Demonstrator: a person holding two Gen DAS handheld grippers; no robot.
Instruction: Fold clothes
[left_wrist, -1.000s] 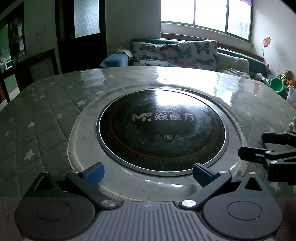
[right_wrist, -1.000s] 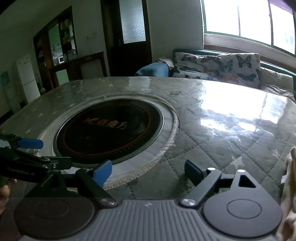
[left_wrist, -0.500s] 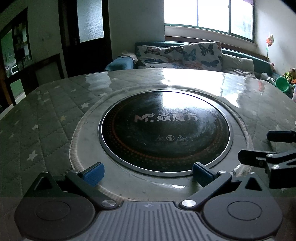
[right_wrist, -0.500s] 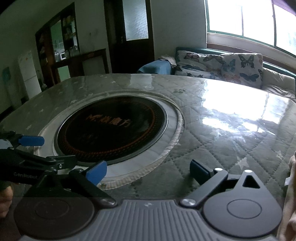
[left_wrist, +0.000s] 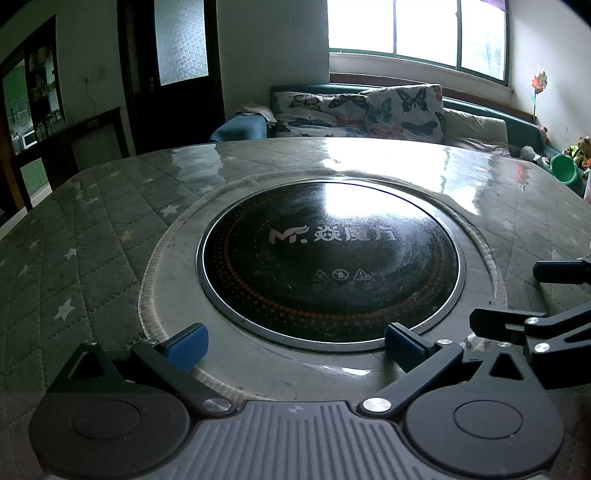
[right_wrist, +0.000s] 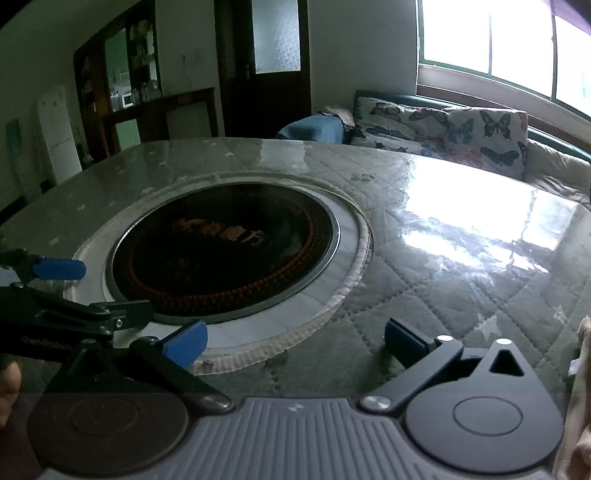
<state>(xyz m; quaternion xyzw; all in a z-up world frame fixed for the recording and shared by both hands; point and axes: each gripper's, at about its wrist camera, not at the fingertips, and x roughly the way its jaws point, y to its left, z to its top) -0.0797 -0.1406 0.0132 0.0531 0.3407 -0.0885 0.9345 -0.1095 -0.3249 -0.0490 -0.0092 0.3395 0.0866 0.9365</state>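
You're holding both grippers side by side, angling down. Your left gripper is sitting wide open with nothing between its pads, and your right gripper has just been opening, also gripping nothing.

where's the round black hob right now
The hob is set into the middle of the quilted table. In the left wrist view it lies just beyond the open left gripper; in the right wrist view it is left of centre.

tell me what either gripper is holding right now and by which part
Nothing is held. The left gripper and right gripper both stand open and empty above the table.
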